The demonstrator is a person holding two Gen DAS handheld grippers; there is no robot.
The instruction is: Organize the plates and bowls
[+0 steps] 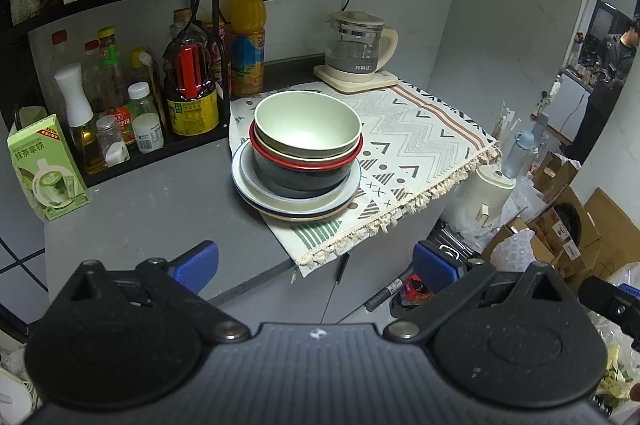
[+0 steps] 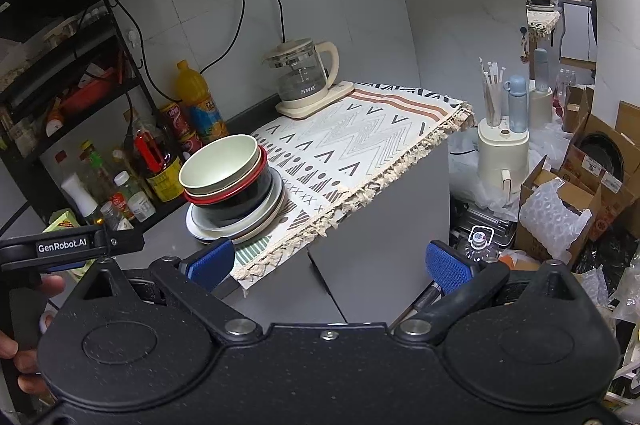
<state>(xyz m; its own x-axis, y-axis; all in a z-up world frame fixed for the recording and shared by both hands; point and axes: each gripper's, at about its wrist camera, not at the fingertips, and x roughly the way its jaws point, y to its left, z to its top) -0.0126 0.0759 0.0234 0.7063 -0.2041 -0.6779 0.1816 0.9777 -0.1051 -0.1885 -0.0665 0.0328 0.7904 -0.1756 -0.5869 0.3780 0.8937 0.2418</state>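
**Stacked and waiting, both grippers empty**

Left wrist view shows the stack (image 1: 298,161) at the near-left corner of the cloth (image 1: 420,129), partly overhanging onto the bare counter (image 1: 152,209). A green bowl (image 1: 307,123) sits on top, nested in a red-rimmed bowl (image 1: 306,155) and a dark bowl (image 1: 300,179), all resting on plates (image 1: 296,201). Bottles (image 1: 192,81) crowd the rack just to its left; a kettle (image 1: 356,45) stands well behind.

Left gripper (image 1: 316,265) hangs short of the counter edge, blue pads spread wide, nothing between them. Right gripper (image 2: 330,261) is the same: wide apart, empty, low and near the cloth's fringe.

These pieces look stiff, glazed and slippery, probably breakable (material is hard to tell for sure). The whole pile would likely be heavy and prone to sliding apart, so lifting one piece at a time seems wiser. The green bowl's rim is the obvious hold, one finger inside, one outside. Plates lie flat and would need an edge raised first.
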